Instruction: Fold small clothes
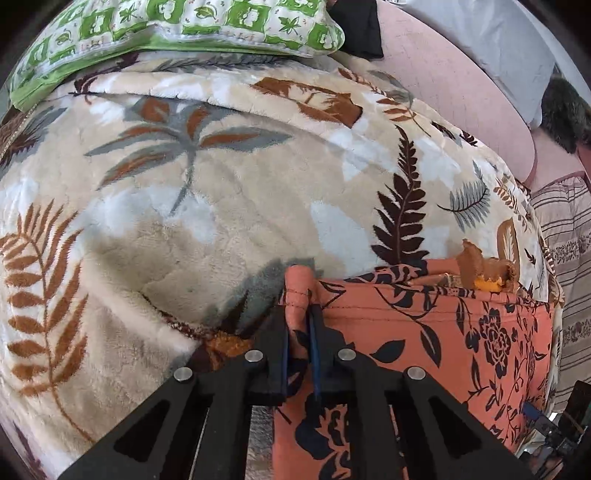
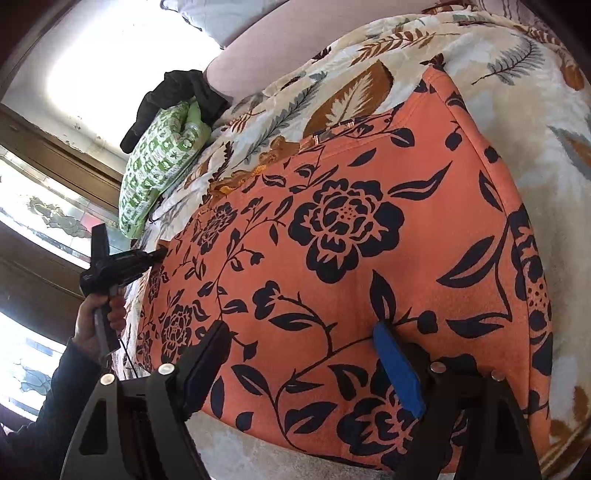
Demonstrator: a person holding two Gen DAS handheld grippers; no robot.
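My left gripper has its two black fingers pinched tight on a hemmed corner of the salmon-orange cloth printed with black flowers and leaves, which stands up in a small fold between them. The cloth lies spread flat on the plush cream blanket patterned with brown and grey fern leaves. My right gripper has its fingers spread wide over the near edge of the same cloth; the blue pad seems to rest on the fabric, though I cannot tell whether it presses down. Across the cloth I see the other gripper in the person's left hand. A green-and-white patterned pillow sits at the blanket's far end, beside a black garment.
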